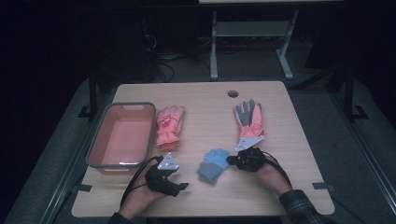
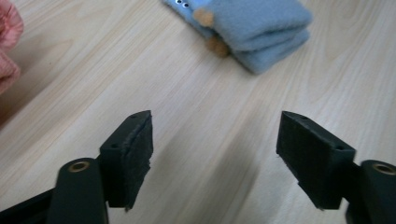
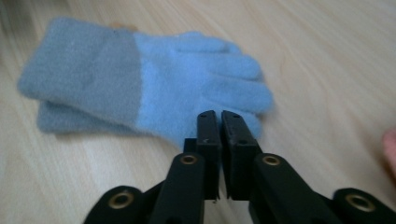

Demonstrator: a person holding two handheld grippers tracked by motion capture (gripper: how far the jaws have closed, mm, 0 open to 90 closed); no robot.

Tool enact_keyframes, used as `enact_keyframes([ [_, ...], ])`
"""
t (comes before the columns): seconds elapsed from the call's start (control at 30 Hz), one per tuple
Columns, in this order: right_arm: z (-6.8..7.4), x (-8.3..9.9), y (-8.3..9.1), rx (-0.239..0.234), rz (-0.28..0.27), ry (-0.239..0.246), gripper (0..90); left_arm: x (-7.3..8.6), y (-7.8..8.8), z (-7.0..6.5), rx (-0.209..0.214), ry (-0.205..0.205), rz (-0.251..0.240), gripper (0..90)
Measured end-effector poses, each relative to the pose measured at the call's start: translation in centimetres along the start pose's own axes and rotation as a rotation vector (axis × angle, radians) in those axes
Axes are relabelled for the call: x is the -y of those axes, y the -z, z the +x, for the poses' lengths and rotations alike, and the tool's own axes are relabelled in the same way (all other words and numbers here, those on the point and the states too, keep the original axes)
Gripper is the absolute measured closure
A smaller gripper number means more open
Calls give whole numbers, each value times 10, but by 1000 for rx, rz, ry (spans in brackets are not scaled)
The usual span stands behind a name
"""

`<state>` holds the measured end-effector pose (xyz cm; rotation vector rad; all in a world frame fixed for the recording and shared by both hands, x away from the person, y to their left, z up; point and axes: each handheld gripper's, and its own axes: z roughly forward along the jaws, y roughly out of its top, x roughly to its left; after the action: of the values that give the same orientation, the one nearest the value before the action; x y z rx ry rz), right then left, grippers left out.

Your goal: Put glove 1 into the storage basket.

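Note:
A pair of light blue knit gloves (image 1: 212,165) lies stacked on the wooden table (image 1: 205,107), near its front middle. My right gripper (image 1: 229,159) is at the fingertip end of the pair. In the right gripper view its jaws stand almost together, the right gripper (image 3: 220,116) over the edge of the top blue glove (image 3: 140,79), with no fabric showing between them. My left gripper (image 1: 182,186) lies left of the gloves, apart from them. In the left gripper view its jaws stand wide, the left gripper (image 2: 215,154) open over bare wood, with the blue gloves (image 2: 261,28) farther off.
A pink plastic bin (image 1: 130,105) stands at the table's left. A pink glove (image 1: 169,126) lies beside it, and its edge shows in the left gripper view (image 2: 7,46). An orange glove with a grey palm (image 1: 249,120) lies behind my right gripper. A cable hole (image 1: 233,93) is near the far edge.

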<state>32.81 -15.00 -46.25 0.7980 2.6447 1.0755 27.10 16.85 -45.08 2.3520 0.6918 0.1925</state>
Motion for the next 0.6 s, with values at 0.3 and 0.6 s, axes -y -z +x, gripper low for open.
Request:
enact_keyframes([
  [0.3,21,-28,-7,-74,-61,-24,375,2,-4,2,-24,-3,3,187],
  [0.6,29,-27,-33,-60,-25,22,261,4,-11,0,-16,-33,12,157],
])
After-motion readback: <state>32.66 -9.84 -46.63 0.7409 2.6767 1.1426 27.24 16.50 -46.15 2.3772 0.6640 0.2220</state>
